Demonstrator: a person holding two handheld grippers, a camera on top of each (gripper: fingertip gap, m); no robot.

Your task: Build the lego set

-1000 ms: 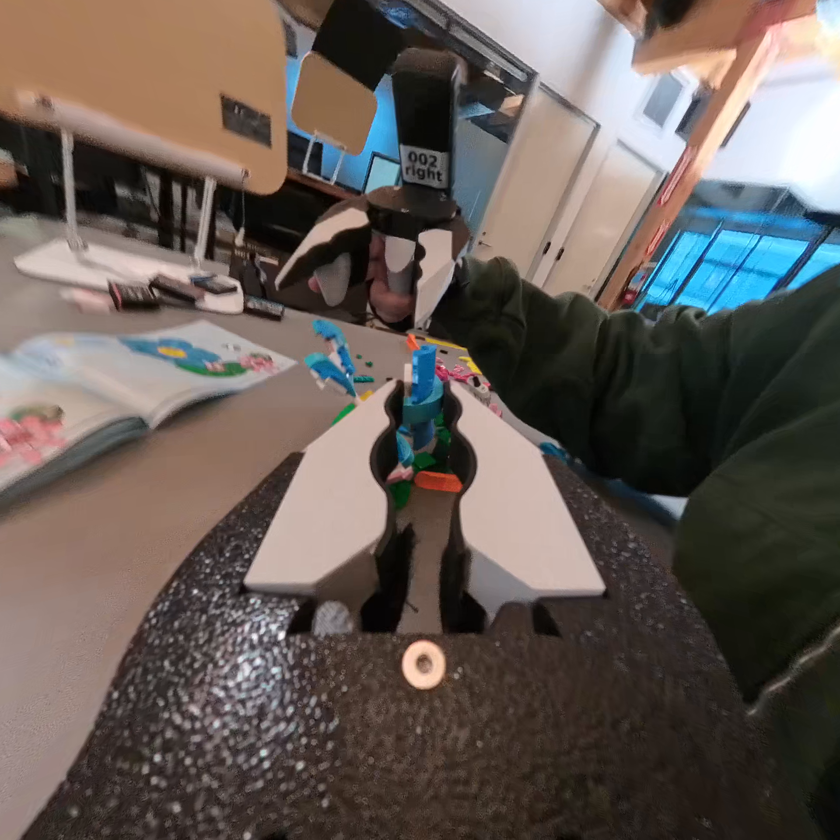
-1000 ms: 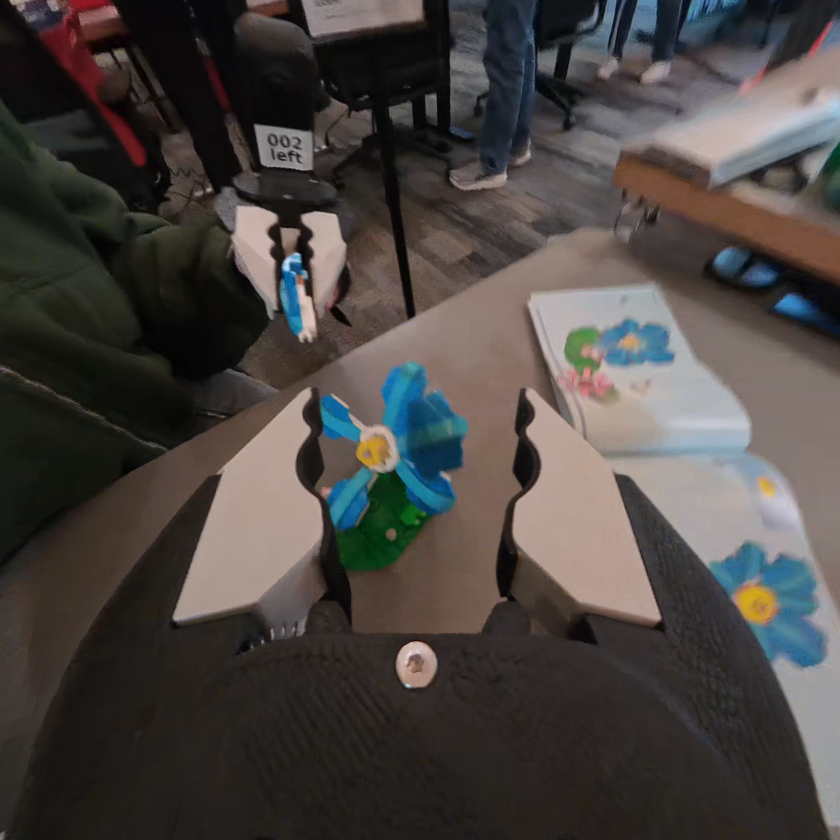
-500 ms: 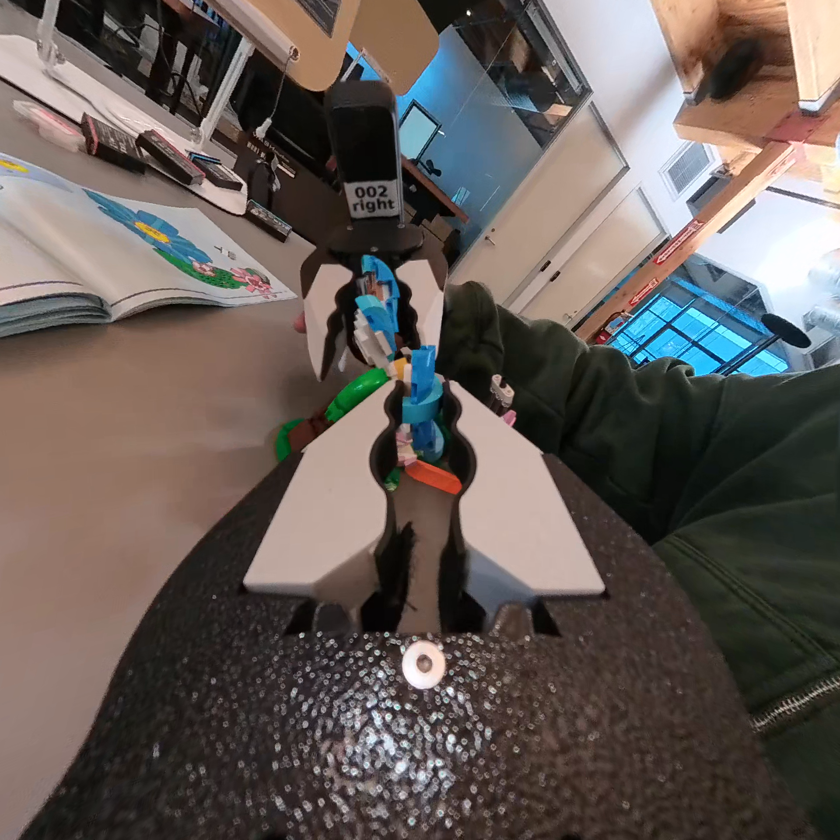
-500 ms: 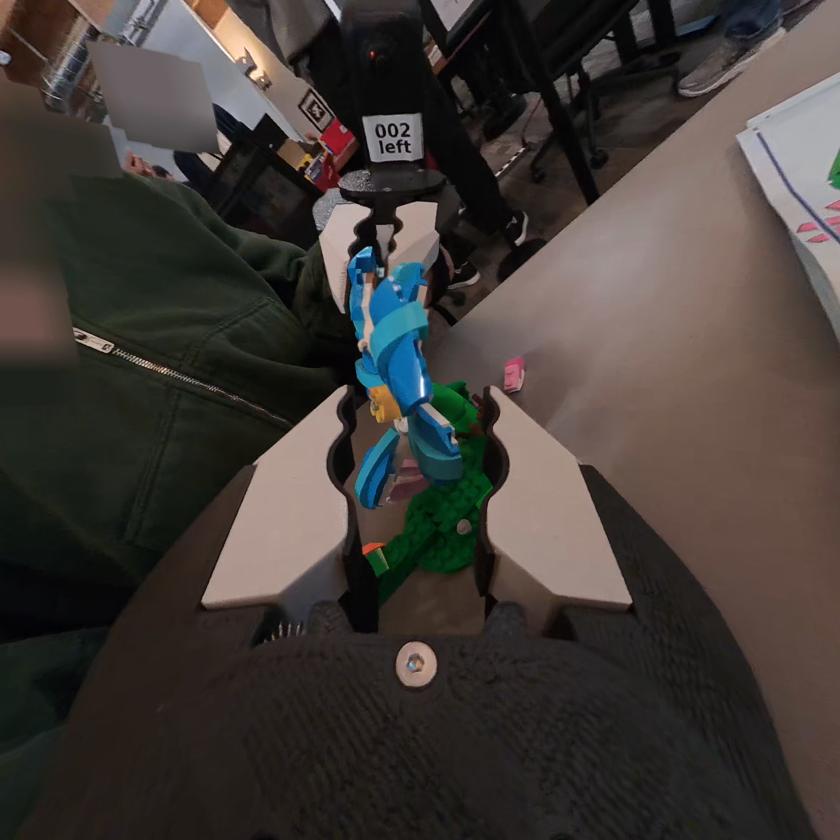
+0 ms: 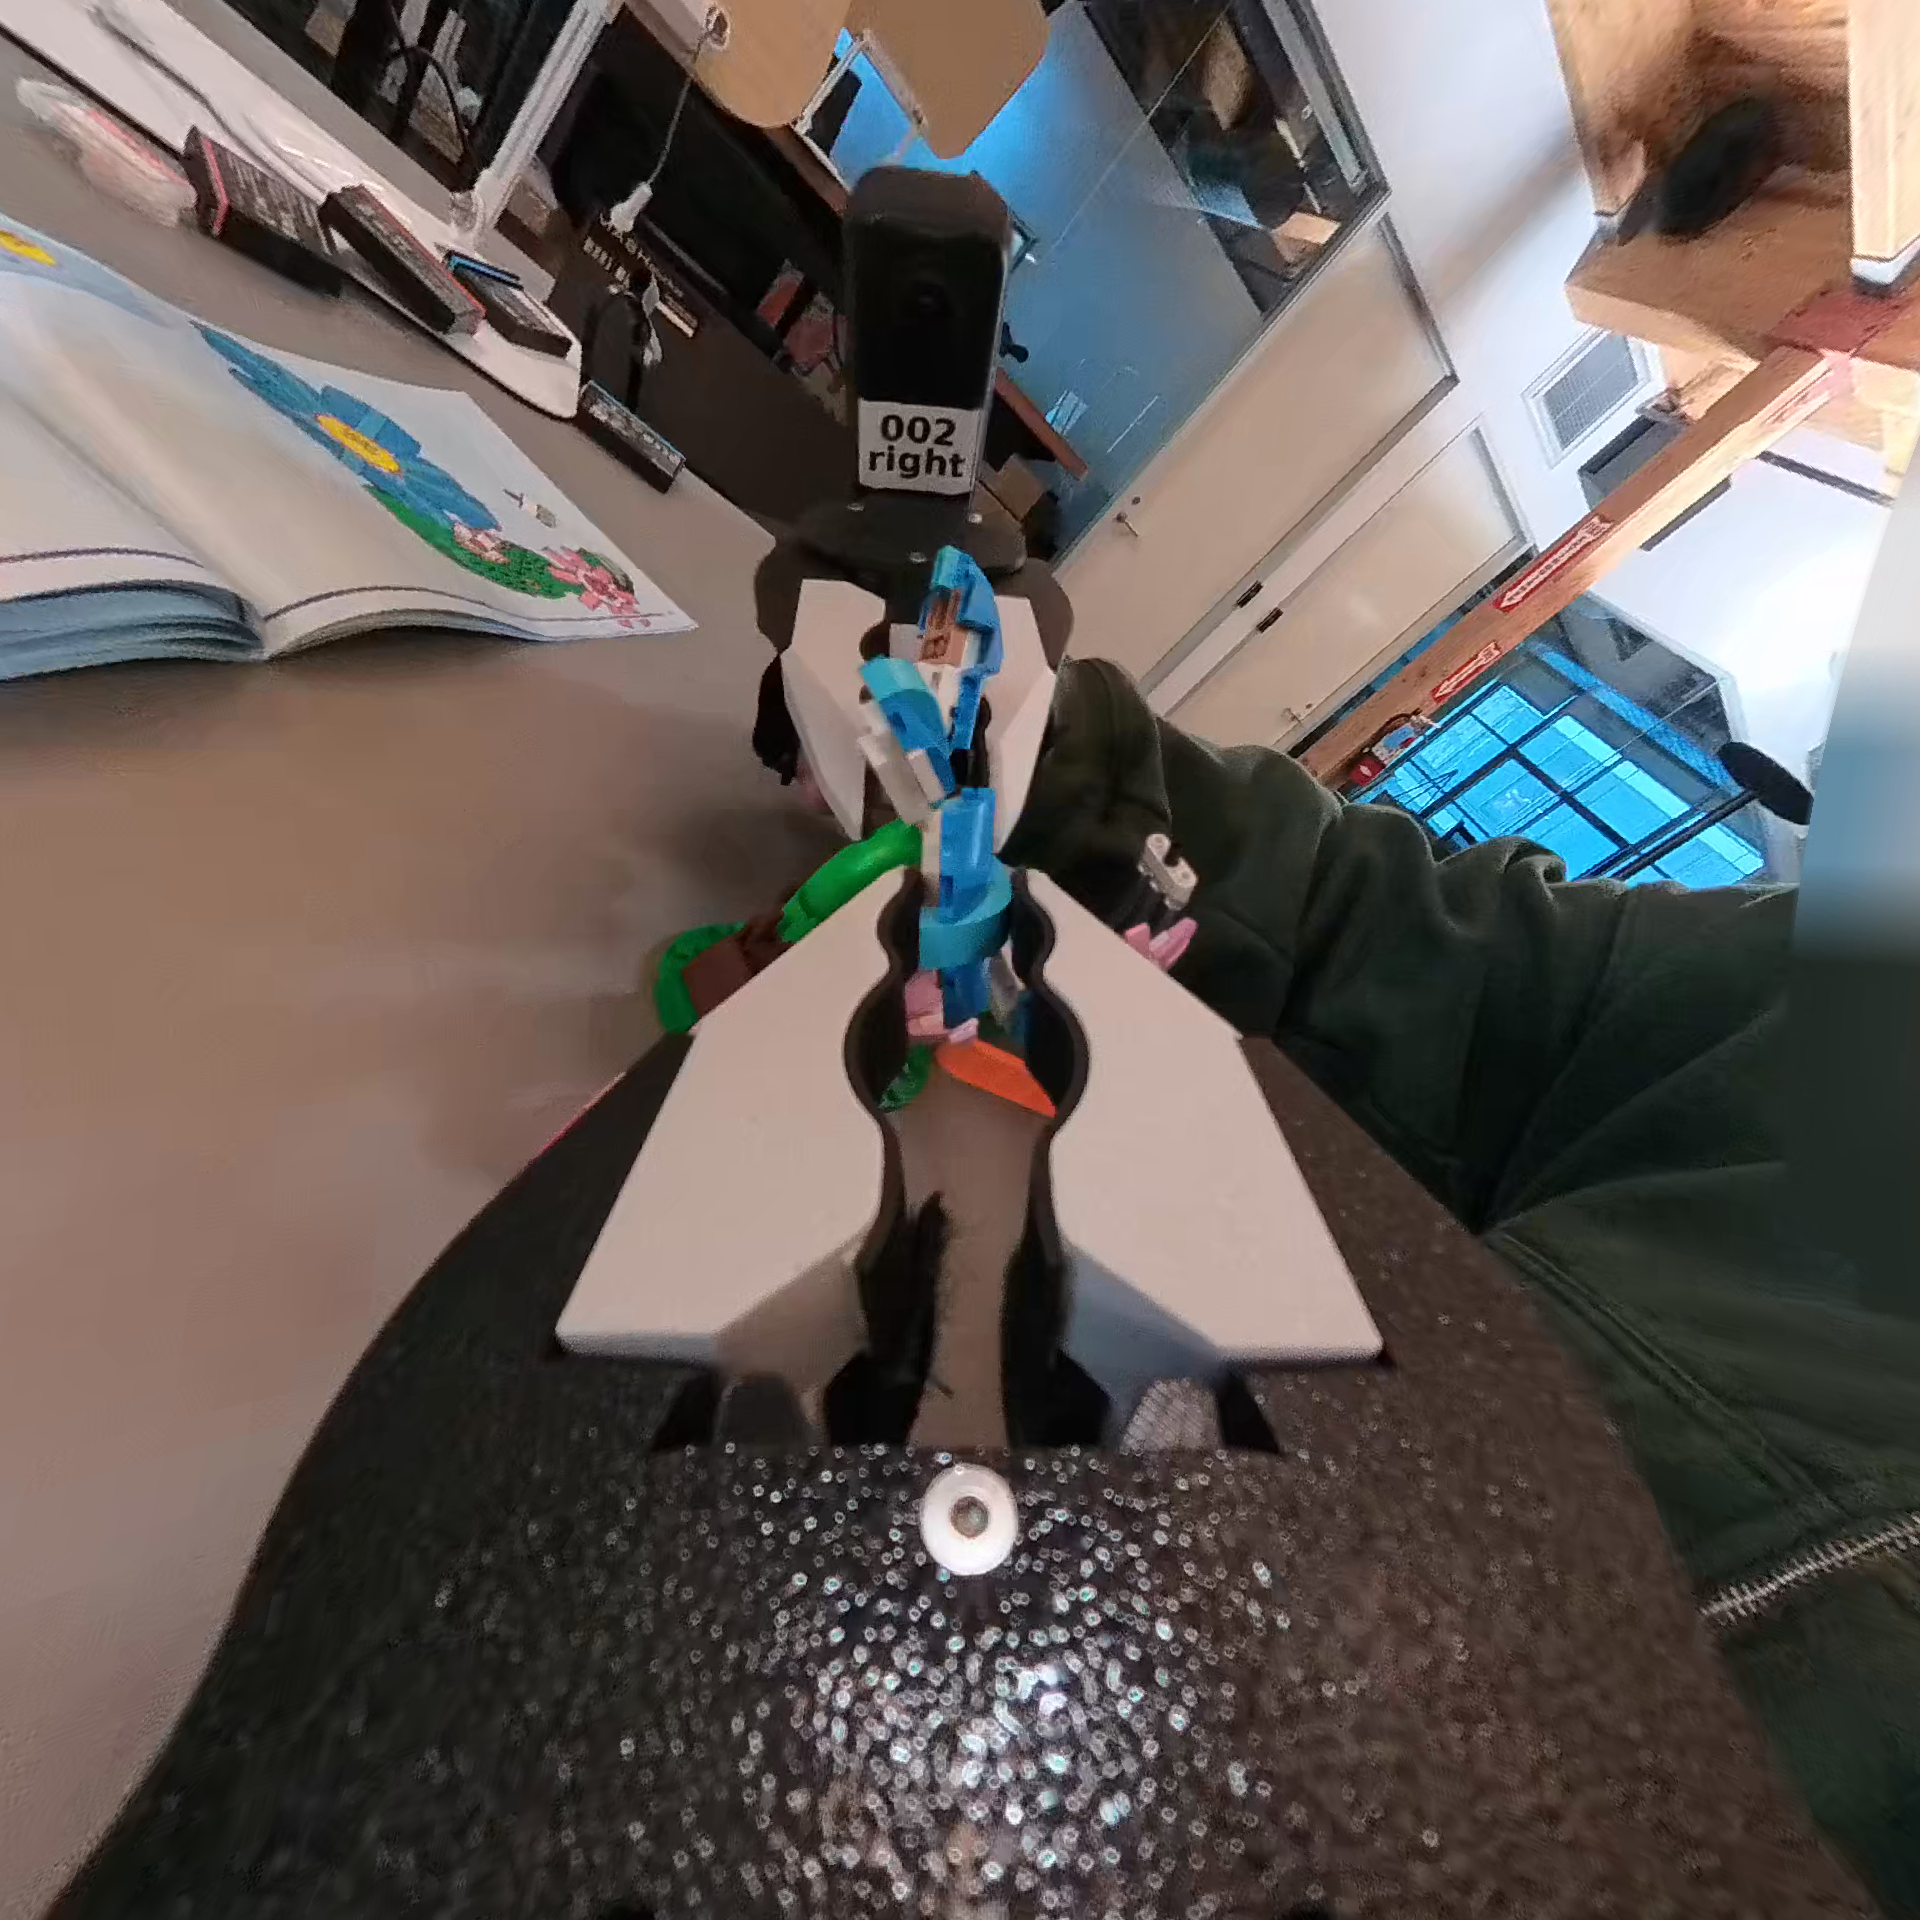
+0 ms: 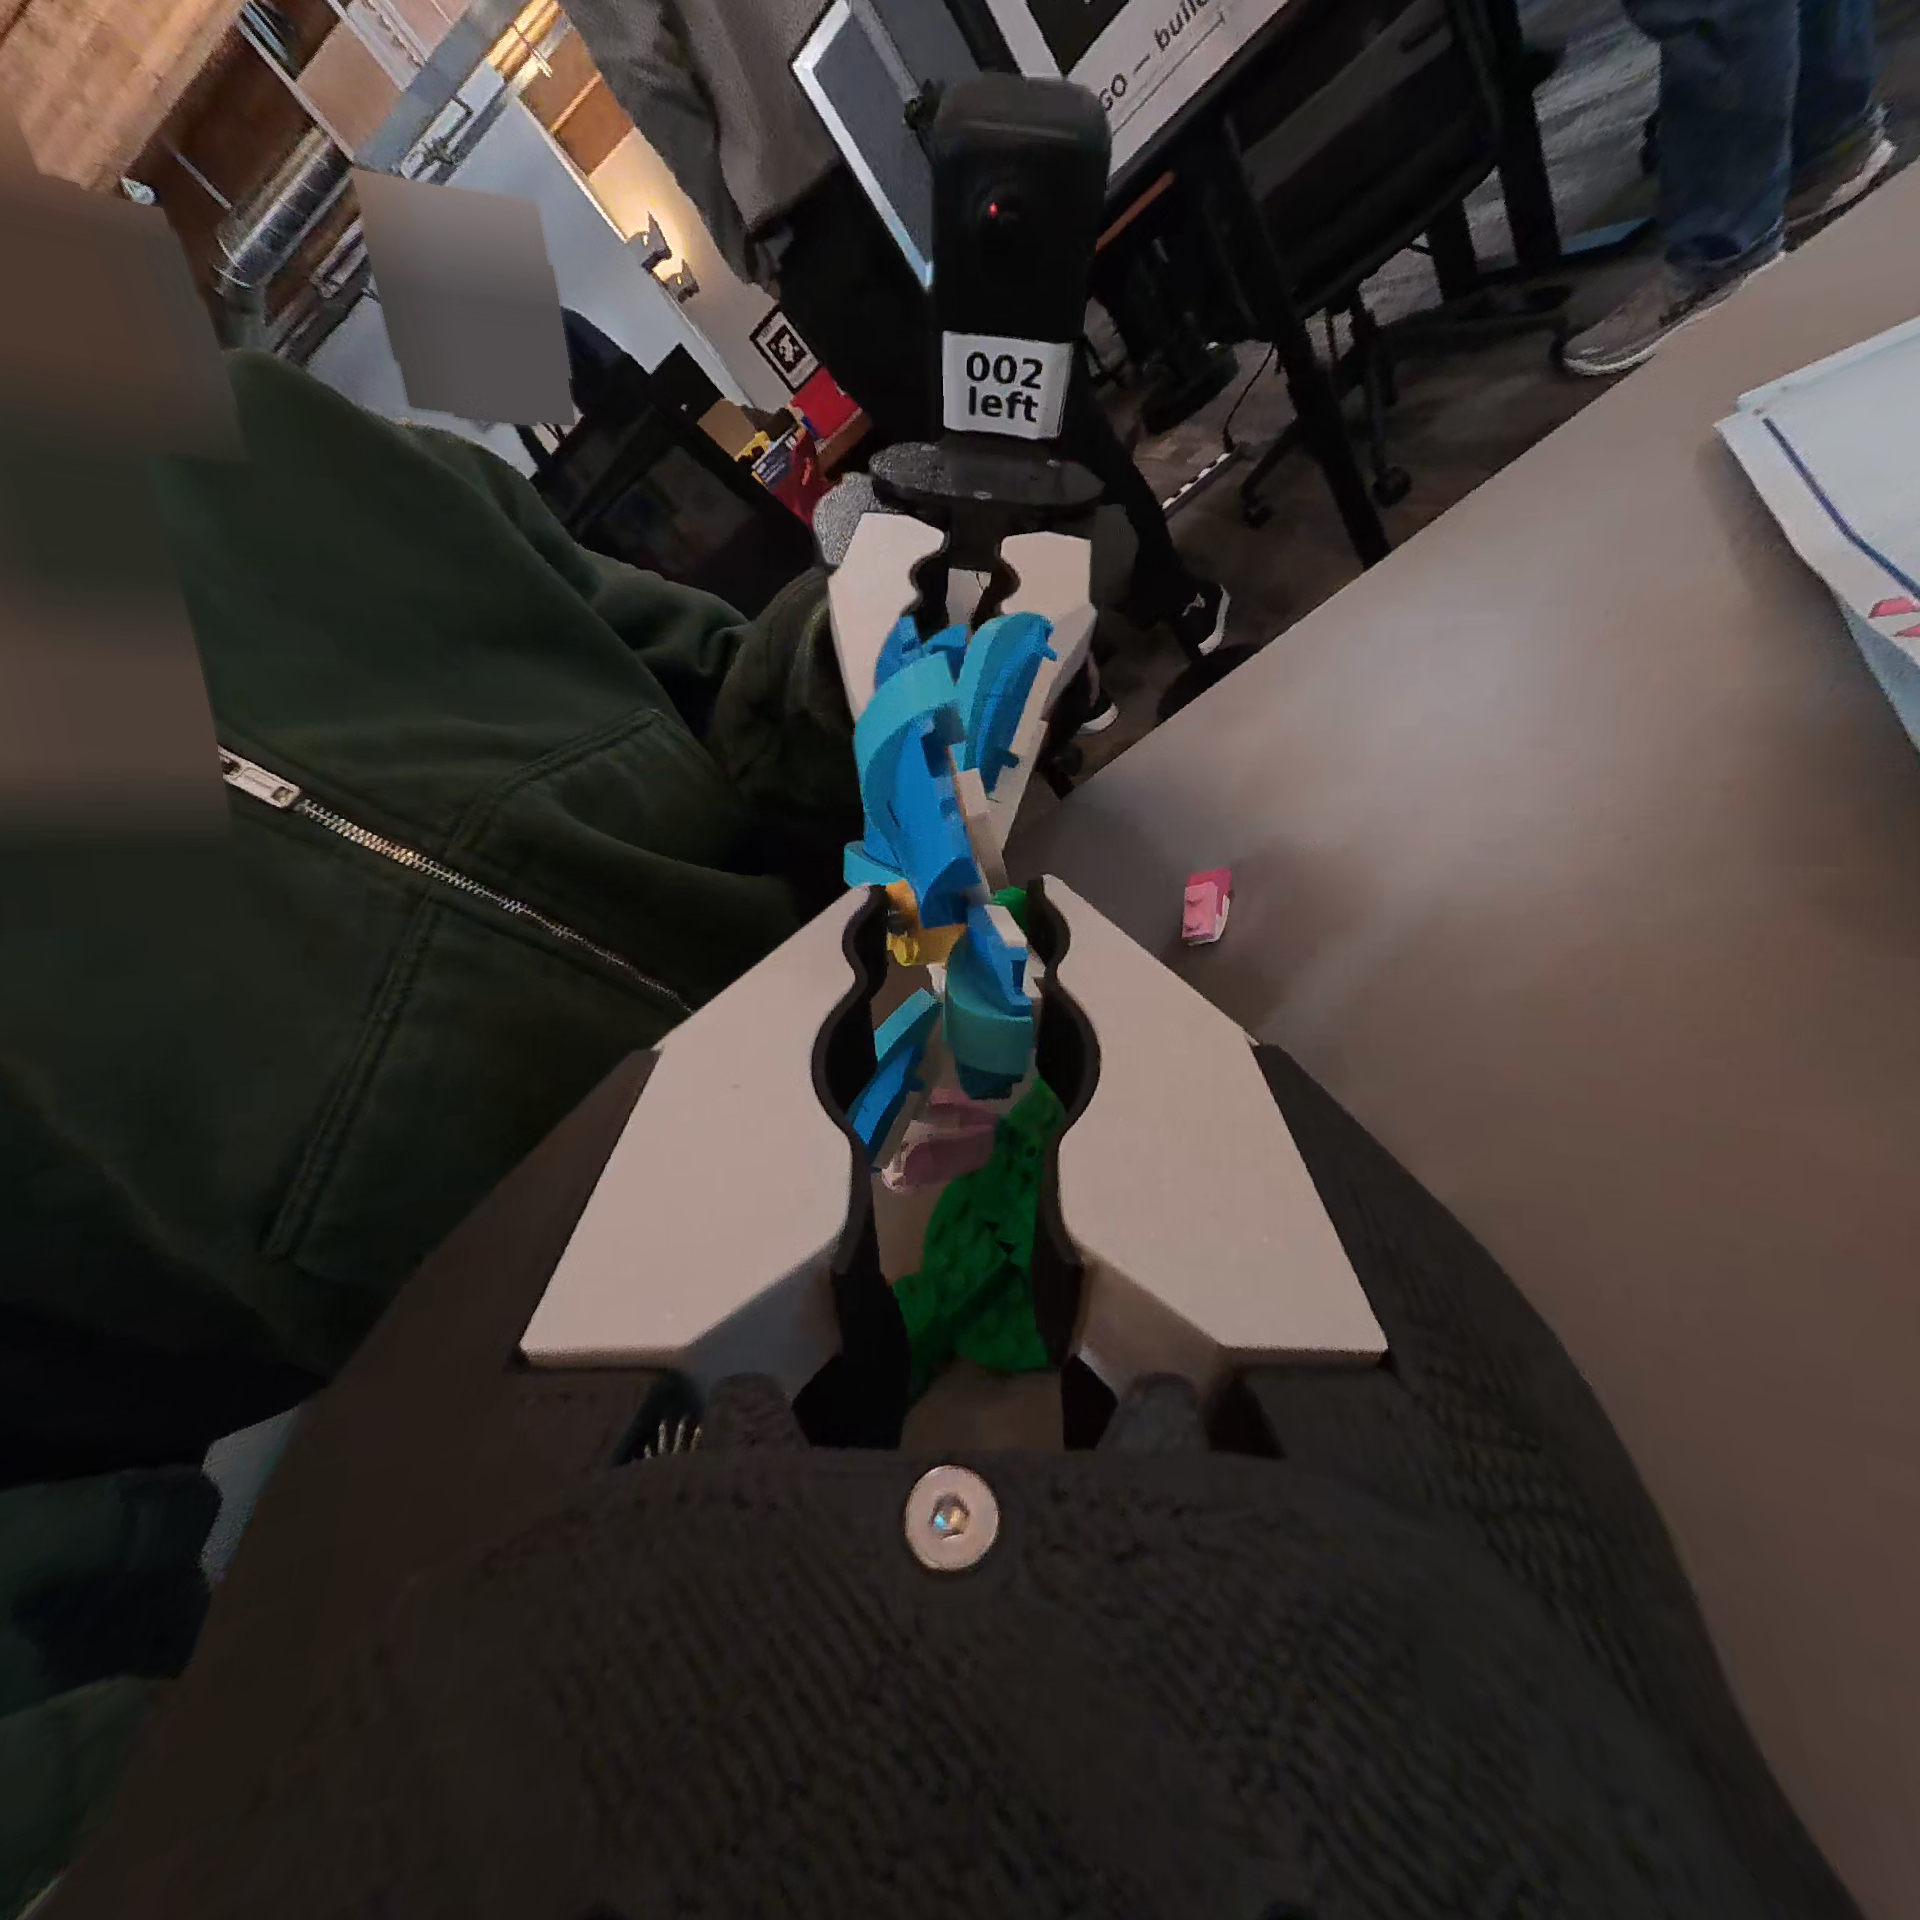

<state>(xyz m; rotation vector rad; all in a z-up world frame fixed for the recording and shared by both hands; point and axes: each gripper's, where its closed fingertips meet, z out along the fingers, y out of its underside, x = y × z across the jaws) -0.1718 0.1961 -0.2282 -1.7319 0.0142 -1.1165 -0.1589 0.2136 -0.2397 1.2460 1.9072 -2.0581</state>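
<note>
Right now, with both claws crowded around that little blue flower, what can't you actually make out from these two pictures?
- Whether the blue petal piece in the left gripper has joined the blue flower: pieces overlap in both views.
- Where the right gripper fingers grip the flower: their own shells hide it.
- The green base: mostly behind fingers, right wrist view.
- The instruction booklet: cut by the left wrist view's edge.

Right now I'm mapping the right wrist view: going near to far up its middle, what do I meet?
Right gripper → green leaf base between its fingers → blue flower → left gripper → its camera.
</note>
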